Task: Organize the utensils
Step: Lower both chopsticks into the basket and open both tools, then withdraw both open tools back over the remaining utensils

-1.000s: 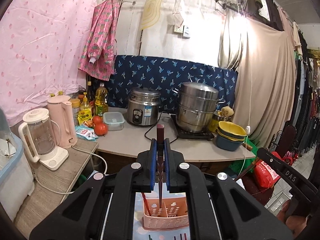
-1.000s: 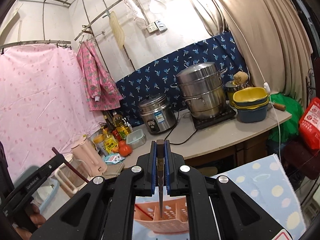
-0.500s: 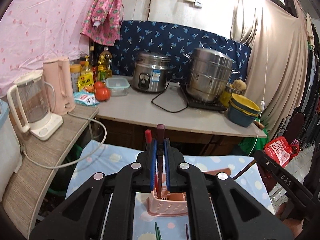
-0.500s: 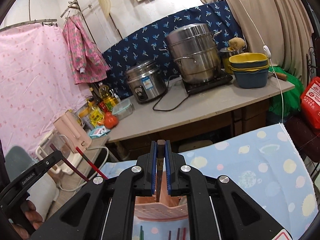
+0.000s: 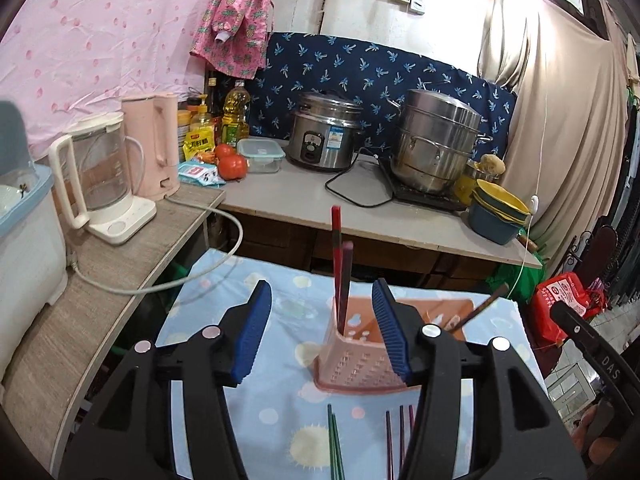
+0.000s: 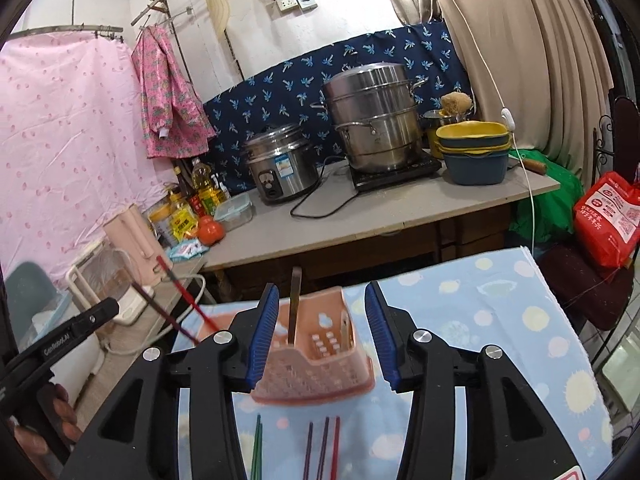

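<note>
Left gripper [image 5: 322, 334]: my jaws stand wide apart, holding nothing; the pink basket [image 5: 356, 372] sits between the blue pads [image 5: 250, 336] at about 12 o'clock.
Right gripper [image 6: 318, 334]: likewise spread and holding nothing, framing the same basket.
Basket contents: two red chopsticks [image 5: 340, 272] stand upright in the left end; a brown chopstick [image 6: 295, 304] stands in the right end.
Loose utensils: a green pair [image 6: 256, 446] and three dark red sticks [image 6: 322, 446] lie on the cloth at 6 o'clock, near my grippers.
Surface: a pale blue tablecloth [image 6: 500, 320] with pastel dots and suns.
Room, 12 o'clock: grey counter [image 5: 320, 196] bearing a rice cooker [image 5: 324, 136], a steel steamer pot [image 5: 434, 148] and stacked bowls [image 5: 496, 216].
Room, 10 o'clock: a glass kettle [image 5: 100, 176], a pink jug [image 5: 154, 148], tomatoes [image 5: 232, 164], and oil bottles.
Walls: pink curtain [image 5: 92, 40], navy printed cloth [image 5: 360, 72], beige drape [image 5: 560, 120].
</note>
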`<state>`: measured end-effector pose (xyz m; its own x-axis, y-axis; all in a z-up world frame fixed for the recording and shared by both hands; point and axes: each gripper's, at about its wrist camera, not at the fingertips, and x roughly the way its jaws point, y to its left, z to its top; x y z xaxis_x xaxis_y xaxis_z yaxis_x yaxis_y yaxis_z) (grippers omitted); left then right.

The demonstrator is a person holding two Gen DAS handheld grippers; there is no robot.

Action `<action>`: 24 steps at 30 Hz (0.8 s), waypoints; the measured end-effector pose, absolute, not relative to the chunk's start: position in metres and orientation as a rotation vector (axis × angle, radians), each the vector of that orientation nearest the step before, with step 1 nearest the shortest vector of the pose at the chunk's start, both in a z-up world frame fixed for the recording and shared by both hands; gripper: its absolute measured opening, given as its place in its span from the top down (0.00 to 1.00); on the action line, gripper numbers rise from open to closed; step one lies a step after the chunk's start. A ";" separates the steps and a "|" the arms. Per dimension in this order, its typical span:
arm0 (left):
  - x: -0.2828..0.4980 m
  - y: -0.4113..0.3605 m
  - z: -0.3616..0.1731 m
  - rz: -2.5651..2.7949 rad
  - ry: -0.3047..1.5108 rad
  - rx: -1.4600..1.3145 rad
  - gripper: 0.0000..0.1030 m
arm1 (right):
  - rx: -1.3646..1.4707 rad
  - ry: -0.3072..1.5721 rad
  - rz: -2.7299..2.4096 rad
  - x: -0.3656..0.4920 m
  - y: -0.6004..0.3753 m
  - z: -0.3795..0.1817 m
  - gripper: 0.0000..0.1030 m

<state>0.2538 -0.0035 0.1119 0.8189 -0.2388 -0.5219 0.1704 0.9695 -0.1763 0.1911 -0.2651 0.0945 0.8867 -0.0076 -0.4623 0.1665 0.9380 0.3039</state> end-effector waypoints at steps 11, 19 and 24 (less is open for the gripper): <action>0.188 0.014 0.064 -0.214 0.688 -0.122 0.52 | 0.284 0.613 -0.089 0.116 -0.239 0.046 0.57; 0.145 0.017 0.023 -0.222 0.779 -0.113 0.52 | 0.264 0.722 -0.085 0.074 -0.223 0.003 0.57; 0.123 0.014 -0.005 -0.232 0.847 -0.094 0.52 | 0.247 0.787 -0.078 0.050 -0.213 -0.022 0.57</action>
<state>0.1233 0.0138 -0.0054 0.6387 -0.2399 -0.7311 0.1654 0.9707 -0.1741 0.0500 -0.2134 -0.0224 0.7050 0.0223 -0.7088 0.1612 0.9683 0.1909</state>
